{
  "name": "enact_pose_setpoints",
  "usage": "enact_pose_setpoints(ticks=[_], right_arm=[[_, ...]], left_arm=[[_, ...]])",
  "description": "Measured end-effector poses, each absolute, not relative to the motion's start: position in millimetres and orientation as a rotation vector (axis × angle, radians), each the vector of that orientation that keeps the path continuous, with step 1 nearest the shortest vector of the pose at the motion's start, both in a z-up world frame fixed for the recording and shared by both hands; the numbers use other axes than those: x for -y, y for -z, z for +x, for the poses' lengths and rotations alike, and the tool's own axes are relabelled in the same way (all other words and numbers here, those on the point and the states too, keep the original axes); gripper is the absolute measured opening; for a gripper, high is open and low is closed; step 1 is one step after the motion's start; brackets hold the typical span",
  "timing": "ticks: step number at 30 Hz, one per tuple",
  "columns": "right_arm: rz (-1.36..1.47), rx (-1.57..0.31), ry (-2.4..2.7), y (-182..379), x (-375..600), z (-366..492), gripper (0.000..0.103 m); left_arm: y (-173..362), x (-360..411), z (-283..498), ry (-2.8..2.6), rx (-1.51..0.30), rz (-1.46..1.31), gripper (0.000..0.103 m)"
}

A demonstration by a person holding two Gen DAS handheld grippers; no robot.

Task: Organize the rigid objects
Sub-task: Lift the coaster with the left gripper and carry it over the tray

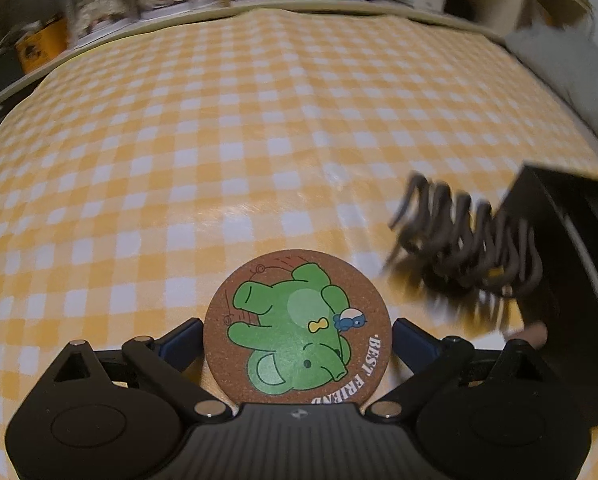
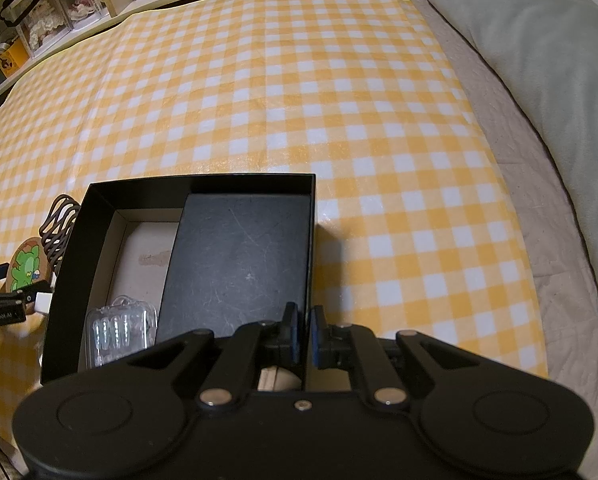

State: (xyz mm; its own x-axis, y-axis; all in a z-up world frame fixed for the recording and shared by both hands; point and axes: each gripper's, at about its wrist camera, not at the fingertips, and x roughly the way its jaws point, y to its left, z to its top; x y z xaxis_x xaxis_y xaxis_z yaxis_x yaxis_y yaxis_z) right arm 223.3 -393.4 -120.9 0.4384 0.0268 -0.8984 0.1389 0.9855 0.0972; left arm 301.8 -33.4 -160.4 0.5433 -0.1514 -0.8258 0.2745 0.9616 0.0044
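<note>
Surface: yellow-and-white checked cloth [image 1: 259, 128], glossy and creased, spread over a bed; grey pillow [image 2: 539, 40] along its right edge; shelving with clear storage boxes [image 1: 99, 4] beyond the far edge. Cork coaster [image 1: 297, 326], round, printed with a green elephant, lies flat between the fingers of the left gripper [image 1: 297, 334], whose jaws stand wide, a blue pad at either rim; whether the pads press it cannot be told. Brown hair claw [image 1: 467, 248], blurred, just right of that gripper, against the black box [image 2: 99, 248]. Right gripper [image 2: 303, 334]: jaws nearly closed, pinching the box's right wall. Inside the box: black insert [image 2: 239, 264], clear plastic case [image 2: 119, 332].
</note>
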Motion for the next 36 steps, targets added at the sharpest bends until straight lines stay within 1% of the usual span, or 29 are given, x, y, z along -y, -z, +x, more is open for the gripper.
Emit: enact_pose_setpoints(ticks=[7, 17, 22, 25, 27, 33, 36], right_arm=[[0.168, -1.117, 0.071, 120.9, 393.7, 223.0, 0.008], [0.171, -1.133, 0.096, 118.9, 397.7, 223.5, 0.007], [0.102, -1.151, 0.041, 119.0, 394.6, 206.2, 0.008], [0.088, -1.178, 0.021, 125.0, 397.3, 196.1, 0.006], [0.090, -1.179, 0.003, 128.0, 400.3, 192.5, 0.006], [0.097, -1.171, -0.004, 130.6, 412.2, 186.1, 0.006], [0.101, -1.166, -0.007, 133.0, 411.9, 178.8, 0.006]], left_arm=[[123.1, 32.5, 304.9, 0.261, -0.895, 0.026, 0.098], [79.4, 108.8, 279.0, 0.503, -0.793, 0.014, 0.098], [77.3, 140.5, 256.8, 0.589, -0.773, 0.003, 0.098], [79.4, 156.2, 247.0, 0.620, -0.785, -0.014, 0.098], [79.7, 166.9, 242.4, 0.639, -0.795, -0.028, 0.098], [87.9, 209.2, 242.2, 0.702, -0.825, -0.049, 0.098], [101.6, 233.1, 245.9, 0.702, -0.855, -0.029, 0.099]])
